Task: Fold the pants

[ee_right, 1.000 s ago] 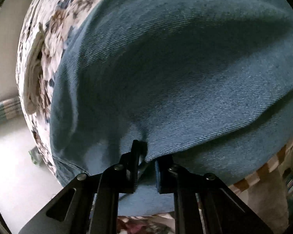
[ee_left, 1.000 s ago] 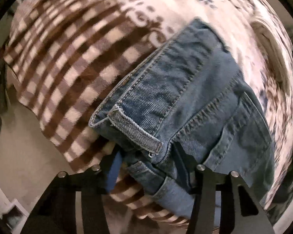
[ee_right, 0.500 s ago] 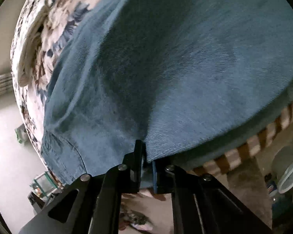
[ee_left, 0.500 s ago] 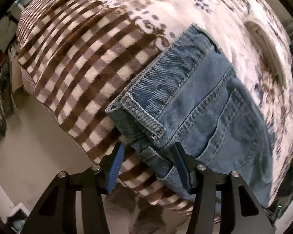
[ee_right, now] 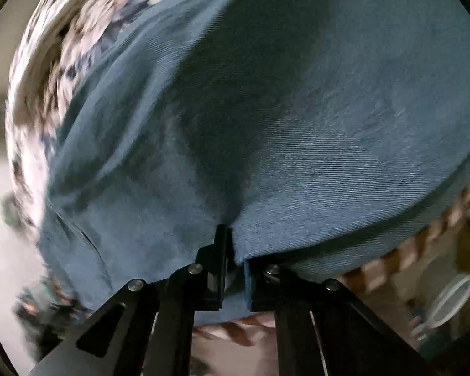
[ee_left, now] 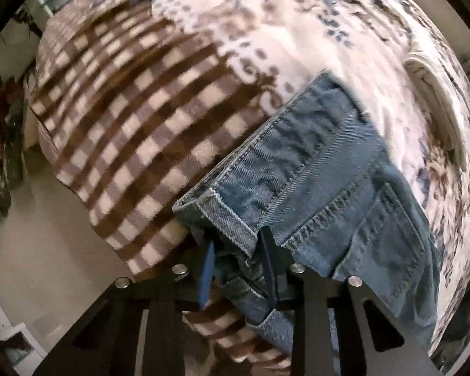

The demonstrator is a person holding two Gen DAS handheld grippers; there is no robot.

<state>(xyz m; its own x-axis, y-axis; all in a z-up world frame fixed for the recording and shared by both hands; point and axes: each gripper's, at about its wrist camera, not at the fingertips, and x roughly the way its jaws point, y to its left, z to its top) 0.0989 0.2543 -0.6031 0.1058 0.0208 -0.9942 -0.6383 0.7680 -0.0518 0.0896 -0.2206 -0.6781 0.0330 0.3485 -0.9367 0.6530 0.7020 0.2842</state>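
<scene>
Now I see the pants lying on the bed, over a brown checked blanket and a flowered cover. My left tool has its two fingers around the waistband corner, just below the belt loop, with denim between them; I cannot tell if they already press it. On the right wrist view the pants fill almost all the picture, and my right tool is narrow, pinching the edge of the blue cloth directly in front of it.
</scene>
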